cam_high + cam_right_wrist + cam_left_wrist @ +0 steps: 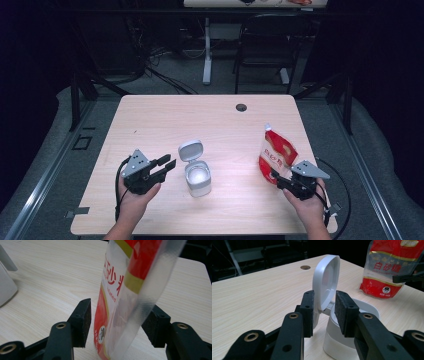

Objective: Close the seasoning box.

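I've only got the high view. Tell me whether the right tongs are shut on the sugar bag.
Observer: They are not shut. In the right gripper view, the right tongs are open. The red sugar bag stands upright between them, with a clear gap at one pad.
Operator: Report the left side.
Observer: The left tongs are open too. They sit astride the raised lid of the white container.
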### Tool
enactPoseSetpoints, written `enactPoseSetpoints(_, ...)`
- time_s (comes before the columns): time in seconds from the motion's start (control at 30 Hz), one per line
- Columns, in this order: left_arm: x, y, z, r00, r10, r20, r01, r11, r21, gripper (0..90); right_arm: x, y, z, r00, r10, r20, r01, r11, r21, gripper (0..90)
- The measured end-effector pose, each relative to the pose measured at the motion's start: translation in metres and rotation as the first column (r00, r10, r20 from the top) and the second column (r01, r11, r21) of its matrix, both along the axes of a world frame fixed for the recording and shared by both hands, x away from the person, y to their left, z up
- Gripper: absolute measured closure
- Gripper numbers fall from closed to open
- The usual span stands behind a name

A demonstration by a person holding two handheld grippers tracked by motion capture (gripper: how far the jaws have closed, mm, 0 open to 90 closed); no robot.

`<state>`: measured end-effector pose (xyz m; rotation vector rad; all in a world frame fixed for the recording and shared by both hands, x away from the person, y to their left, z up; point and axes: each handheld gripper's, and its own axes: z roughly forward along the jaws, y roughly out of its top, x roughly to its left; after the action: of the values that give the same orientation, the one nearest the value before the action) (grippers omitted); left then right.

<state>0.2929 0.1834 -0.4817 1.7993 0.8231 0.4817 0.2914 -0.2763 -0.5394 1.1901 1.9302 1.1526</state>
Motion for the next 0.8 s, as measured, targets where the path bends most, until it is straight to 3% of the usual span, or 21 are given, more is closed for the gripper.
enactPoseSetpoints(0.53,0.008,0.008,0.006,0.9995,0.031,-0.004,-0.031,0.9994,-0.016,77.9,-0.022,-0.010,0.003,0.9997,-0.025,0.006,0.025,1.000,0.003,42.5)
enactPoseSetpoints(0.8,0.017,0.009,0.007,0.9993,0.034,-0.013,-0.034,0.9994,-0.010,88.6,-0.027,-0.009,0.004,0.9996,-0.028,0.003,0.028,1.000,0.005,42.4)
